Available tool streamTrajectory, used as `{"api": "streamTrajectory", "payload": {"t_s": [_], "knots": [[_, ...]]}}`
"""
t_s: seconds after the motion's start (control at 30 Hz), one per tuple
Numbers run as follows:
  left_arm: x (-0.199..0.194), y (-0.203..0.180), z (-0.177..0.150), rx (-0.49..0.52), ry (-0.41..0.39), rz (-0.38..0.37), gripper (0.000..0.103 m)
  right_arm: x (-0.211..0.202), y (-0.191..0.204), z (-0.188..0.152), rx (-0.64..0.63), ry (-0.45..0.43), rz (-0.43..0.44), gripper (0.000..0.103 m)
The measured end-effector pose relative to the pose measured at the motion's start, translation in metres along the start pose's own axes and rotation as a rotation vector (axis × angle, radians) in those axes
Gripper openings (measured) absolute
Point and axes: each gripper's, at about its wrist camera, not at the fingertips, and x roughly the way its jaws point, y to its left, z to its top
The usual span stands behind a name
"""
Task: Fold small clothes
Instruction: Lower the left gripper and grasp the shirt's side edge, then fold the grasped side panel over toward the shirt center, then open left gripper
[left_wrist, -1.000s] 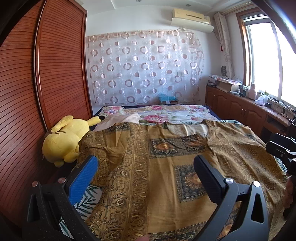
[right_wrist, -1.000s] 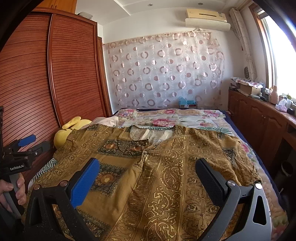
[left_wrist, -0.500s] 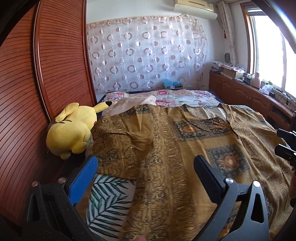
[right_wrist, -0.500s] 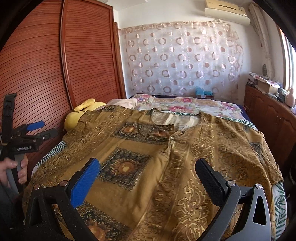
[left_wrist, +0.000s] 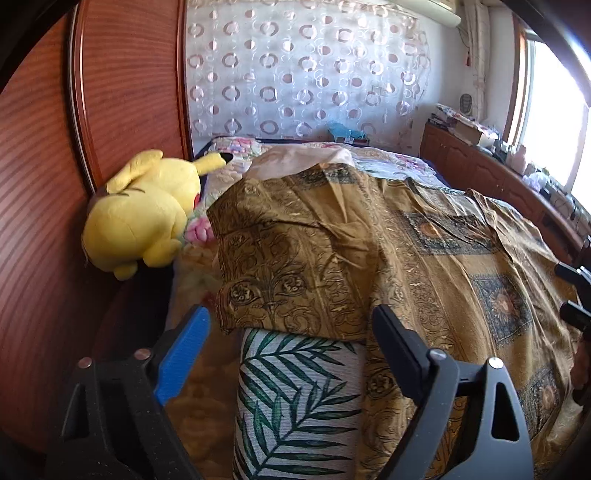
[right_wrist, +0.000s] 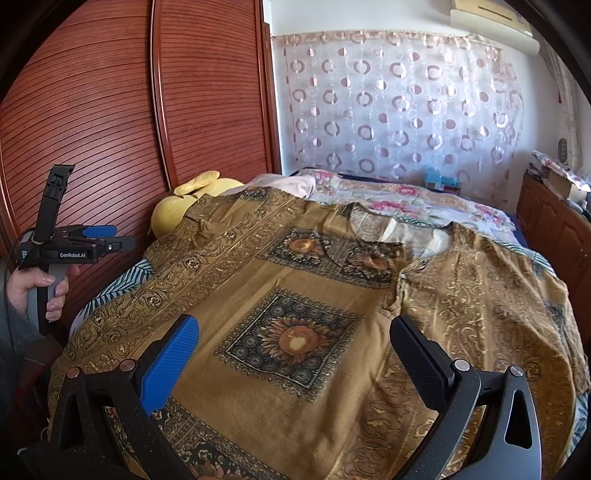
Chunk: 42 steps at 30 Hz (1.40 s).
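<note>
The shirt (right_wrist: 303, 332) lies spread on the bed (right_wrist: 406, 195), plush toy (left_wrist: 140, 218) at its left.

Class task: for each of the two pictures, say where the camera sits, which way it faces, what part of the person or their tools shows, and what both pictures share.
Left wrist view: sits on the left hand-held gripper, open, facing the shirt's sleeve, a leaf-print cushion and a yellow plush toy.
Right wrist view: sits on the right hand-held gripper, open, facing across the shirt's front toward the curtain; the person's left hand shows at the left edge.
Shared: shirt, plush toy, curtain, wooden wardrobe.
</note>
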Motion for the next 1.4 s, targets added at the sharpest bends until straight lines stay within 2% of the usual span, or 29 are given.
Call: {"api": "streamTrajectory", "payload": {"t_s": [0.1,0.17,0.3,0.47,0.53,0.6,0.63,0.67,0.7,0.73,0.8,0.97,1.07,1.27,1.4], "knots": [[0.012,0.011,0.000,-0.030,0.030,-0.011,0.077,0.010,0.000,0.005,0.006,0.025,0.025,0.103],[0.022,0.018,-0.001,-0.040,0.059,-0.009,0.075,0.011,0.001,0.008,0.005,0.036,0.045,0.103],[0.045,0.027,-0.004,-0.069,0.127,-0.022,0.075,0.013,0.006,0.012,-0.003,0.042,0.052,0.103],[0.062,0.037,-0.003,-0.134,0.160,-0.066,0.075,0.014,0.011,0.012,-0.018,0.056,0.077,0.103],[0.066,0.041,-0.001,-0.157,0.169,-0.083,0.072,0.016,0.015,0.014,-0.032,0.059,0.077,0.103],[0.069,0.044,0.002,-0.171,0.175,-0.097,0.051,0.015,0.016,0.014,-0.036,0.061,0.084,0.103],[0.069,0.046,0.003,-0.182,0.172,-0.128,0.045,0.015,0.017,0.014,-0.037,0.062,0.088,0.103],[0.069,0.046,0.005,-0.186,0.171,-0.143,0.034,0.016,0.017,0.013,-0.038,0.062,0.090,0.103],[0.068,0.045,0.005,-0.182,0.169,-0.144,0.027,0.014,0.018,0.011,-0.037,0.063,0.092,0.103],[0.066,0.041,0.007,-0.162,0.162,-0.125,0.024,0.015,0.020,0.012,-0.036,0.065,0.092,0.103],[0.060,0.036,0.009,-0.135,0.141,-0.092,0.010,0.015,0.018,0.009,-0.028,0.068,0.090,0.103],[0.036,0.018,0.026,-0.081,0.026,-0.065,0.008,0.012,0.011,0.006,0.010,0.067,0.086,0.103],[0.024,0.001,0.043,-0.053,-0.022,-0.094,0.008,0.004,0.006,0.008,0.020,0.049,0.071,0.103],[0.018,-0.048,0.070,0.025,-0.053,-0.182,0.008,-0.012,-0.007,0.007,0.045,0.010,0.032,0.103],[0.021,-0.080,0.070,0.069,-0.043,-0.238,0.008,-0.025,-0.013,0.001,0.065,-0.003,0.003,0.103]]}}
